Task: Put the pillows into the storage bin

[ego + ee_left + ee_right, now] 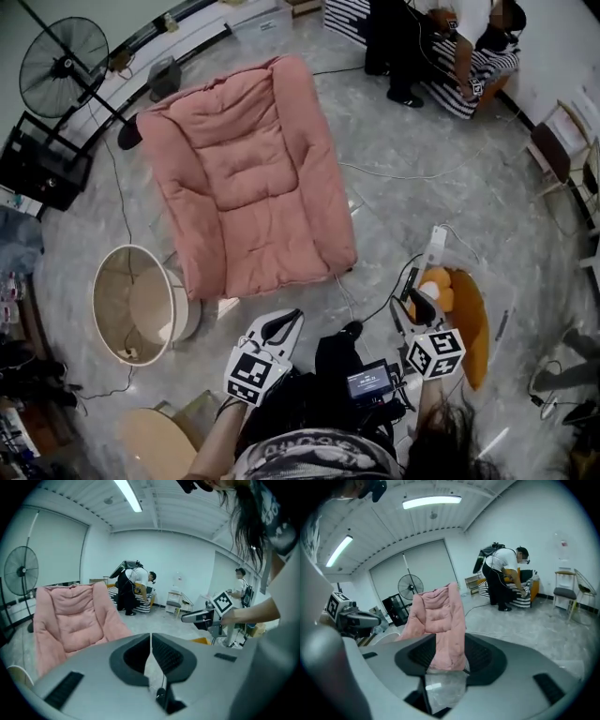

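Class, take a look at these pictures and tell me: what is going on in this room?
A person holds a gripper in each hand above the floor. The left gripper has its jaws together and the right gripper has its jaws apart; neither holds anything. An orange pillow lies on the floor by the right gripper. The round storage bin sits beside a big pink cushion chair, with no pillow in it.

Pink cushion (246, 178), orange pillow (466, 314)
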{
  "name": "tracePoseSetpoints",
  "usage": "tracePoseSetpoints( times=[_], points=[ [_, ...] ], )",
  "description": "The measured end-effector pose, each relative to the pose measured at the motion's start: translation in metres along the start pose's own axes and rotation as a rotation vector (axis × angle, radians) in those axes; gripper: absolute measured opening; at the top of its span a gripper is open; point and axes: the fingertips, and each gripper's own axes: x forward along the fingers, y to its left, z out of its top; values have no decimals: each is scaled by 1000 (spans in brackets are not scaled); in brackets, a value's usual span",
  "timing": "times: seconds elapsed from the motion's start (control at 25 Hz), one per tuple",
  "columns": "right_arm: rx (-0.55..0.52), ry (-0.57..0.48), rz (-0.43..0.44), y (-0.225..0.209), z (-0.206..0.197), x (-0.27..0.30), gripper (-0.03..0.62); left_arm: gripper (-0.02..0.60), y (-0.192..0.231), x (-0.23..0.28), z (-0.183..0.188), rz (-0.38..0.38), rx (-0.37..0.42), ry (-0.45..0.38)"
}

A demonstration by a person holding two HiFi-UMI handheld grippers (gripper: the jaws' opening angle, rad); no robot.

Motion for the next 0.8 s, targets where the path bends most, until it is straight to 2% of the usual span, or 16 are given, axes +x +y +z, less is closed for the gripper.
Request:
tracePoseSetpoints(
  times=[0.24, 0.56, 0.8],
  points=[
    [-65, -61, 135, 115, 13, -2, 186, 20, 29, -91, -57, 119, -69, -26],
    [-115, -136, 322, 255, 2, -45, 133, 20, 26, -189, -95, 212, -106, -94],
    [-237, -111, 342, 310, -19, -66, 48, 20, 0, -234, -102, 220, -120, -168]
  ],
)
